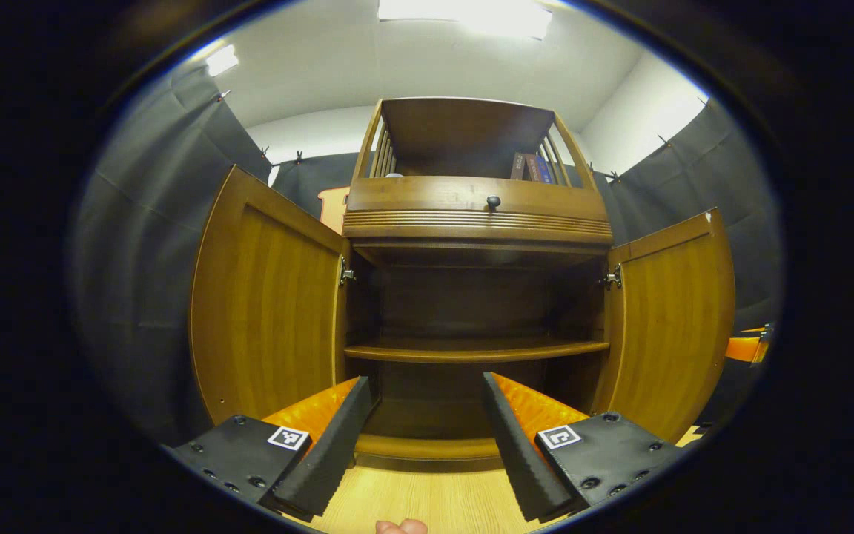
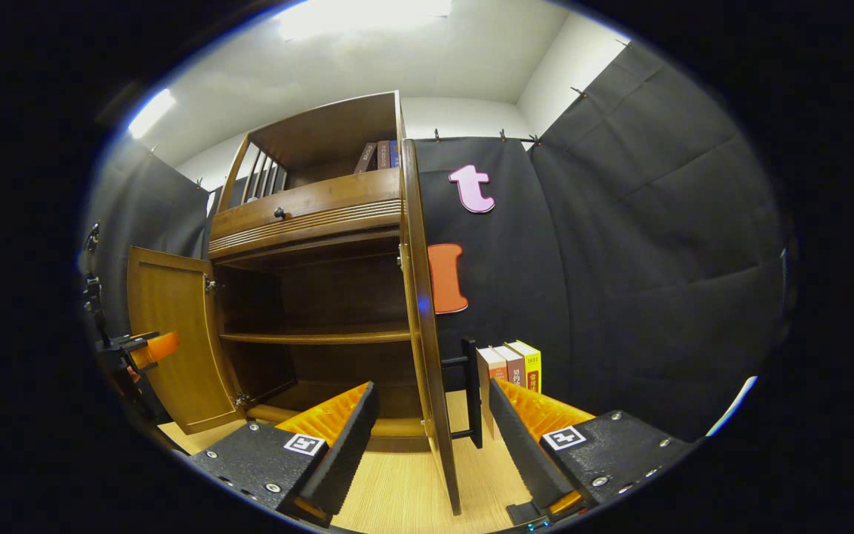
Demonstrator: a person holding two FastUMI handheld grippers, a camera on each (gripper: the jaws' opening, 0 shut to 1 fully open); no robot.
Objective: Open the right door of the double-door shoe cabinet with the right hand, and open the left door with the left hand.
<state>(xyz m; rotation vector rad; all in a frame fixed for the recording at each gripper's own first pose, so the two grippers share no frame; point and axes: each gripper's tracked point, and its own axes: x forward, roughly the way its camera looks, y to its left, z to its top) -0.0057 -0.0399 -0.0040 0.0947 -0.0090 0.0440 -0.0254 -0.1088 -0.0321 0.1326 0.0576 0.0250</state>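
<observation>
With both doors swung wide, shoe cabinet [image 1: 475, 222] seen head-on in the left gripper view: left door [image 1: 264, 311] folded out to the left, right door [image 1: 675, 311] folded out to the right, inner faces showing, hinges visible at the top of each. Dark inside, one shelf [image 1: 475, 348] across the middle, nothing visible on it. Above the opening, a drawer front with a small round knob [image 1: 493, 201], then an open top shelf with railed sides and a few books [image 1: 534, 167] standing at its right.

Left gripper [image 1: 425, 445] spread wide apart, nothing between the fingers, held off from the cabinet and pointed at the gap between the doors, low over the pale wood floor [image 1: 412, 497]. Also seen at the far left edge of the right gripper view, near the left door [image 2: 171, 337].

Right gripper [image 2: 427, 452] likewise wide open and gripping nothing, straddling the edge of the right door [image 2: 427, 334], which appears edge-on and runs down between the fingers without clearly touching either. Black bar handle [image 2: 471, 393] on the door's outer face, just beyond the fingers. Behind it, three books [image 2: 512, 371] upright on the floor against the black cloth wall [image 2: 620, 259].
</observation>
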